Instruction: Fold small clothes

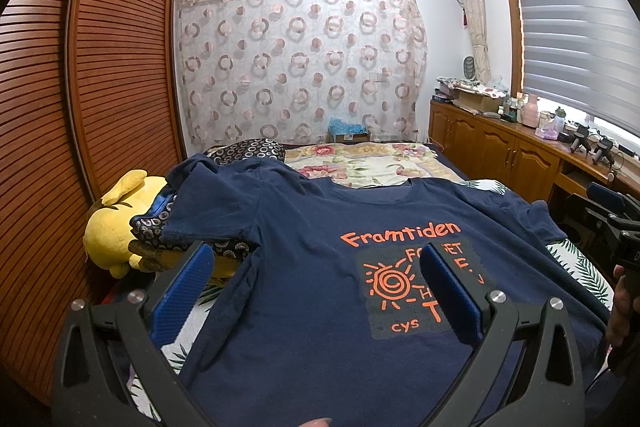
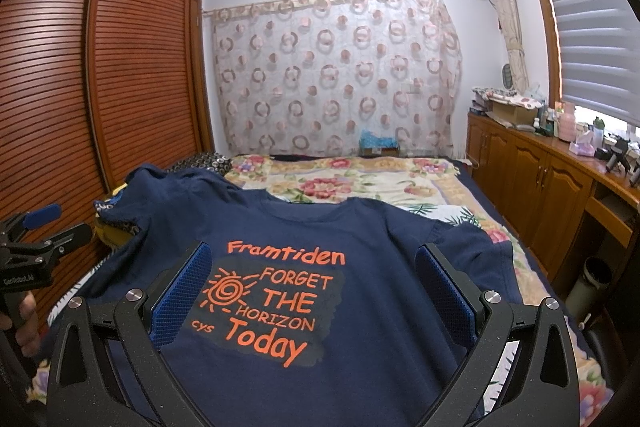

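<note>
Lying flat on the flowery bed (image 2: 360,183), the dark blue cotton T-shirt (image 2: 360,367) hid a yellow plush toy (image 1: 116,223); left gripper (image 1: 316,291) and right gripper (image 2: 312,295) fingers were spread, holding nothing.

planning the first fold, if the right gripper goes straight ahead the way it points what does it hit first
Most likely the shirt: the open right gripper frames its orange print, with nothing between. Depth is unclear; it could skim over toward the collar.
</note>
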`<state>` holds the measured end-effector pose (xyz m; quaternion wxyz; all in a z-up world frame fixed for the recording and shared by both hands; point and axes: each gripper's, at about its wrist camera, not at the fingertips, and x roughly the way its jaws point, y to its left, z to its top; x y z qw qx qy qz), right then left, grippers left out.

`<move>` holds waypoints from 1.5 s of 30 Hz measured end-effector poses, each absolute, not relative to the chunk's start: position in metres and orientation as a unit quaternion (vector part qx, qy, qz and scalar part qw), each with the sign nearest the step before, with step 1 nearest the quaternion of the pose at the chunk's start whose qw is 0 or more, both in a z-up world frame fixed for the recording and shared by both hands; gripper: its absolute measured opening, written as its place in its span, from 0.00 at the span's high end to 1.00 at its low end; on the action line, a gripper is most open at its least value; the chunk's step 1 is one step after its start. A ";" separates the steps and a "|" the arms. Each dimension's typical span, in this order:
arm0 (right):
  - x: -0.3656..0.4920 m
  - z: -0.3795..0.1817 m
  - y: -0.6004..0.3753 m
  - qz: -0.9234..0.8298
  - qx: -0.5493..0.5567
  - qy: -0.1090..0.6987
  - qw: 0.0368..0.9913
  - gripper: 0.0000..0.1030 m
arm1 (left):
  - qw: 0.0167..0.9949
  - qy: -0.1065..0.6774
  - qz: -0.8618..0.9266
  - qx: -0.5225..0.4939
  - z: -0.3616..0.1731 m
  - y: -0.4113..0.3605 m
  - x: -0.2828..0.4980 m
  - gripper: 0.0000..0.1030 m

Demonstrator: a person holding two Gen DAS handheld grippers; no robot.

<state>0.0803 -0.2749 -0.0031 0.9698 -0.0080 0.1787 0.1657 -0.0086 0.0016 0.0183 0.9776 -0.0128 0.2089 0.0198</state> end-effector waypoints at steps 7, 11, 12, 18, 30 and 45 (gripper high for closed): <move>0.080 -0.002 -0.275 0.166 -0.008 0.179 0.970 0.00 | 0.978 0.209 0.020 -0.012 0.018 0.001 -0.009 0.00; 0.080 -0.003 -0.274 0.166 -0.008 0.179 0.970 0.00 | 0.978 0.208 0.020 -0.012 0.018 0.001 -0.009 0.00; 0.080 -0.003 -0.274 0.166 -0.008 0.179 0.970 0.00 | 0.978 0.209 0.020 -0.012 0.018 0.001 -0.009 0.00; 0.082 -0.006 -0.273 0.170 -0.009 0.183 0.968 0.00 | 0.976 0.219 0.015 -0.012 0.021 0.006 -0.007 0.00; 0.106 -0.019 -0.254 0.183 -0.019 0.208 0.961 0.00 | 0.971 0.240 0.017 -0.008 0.002 0.040 0.030 0.00; 0.168 -0.037 -0.227 0.229 -0.035 0.257 0.938 0.00 | 0.958 0.286 0.025 -0.022 -0.018 0.088 0.090 0.00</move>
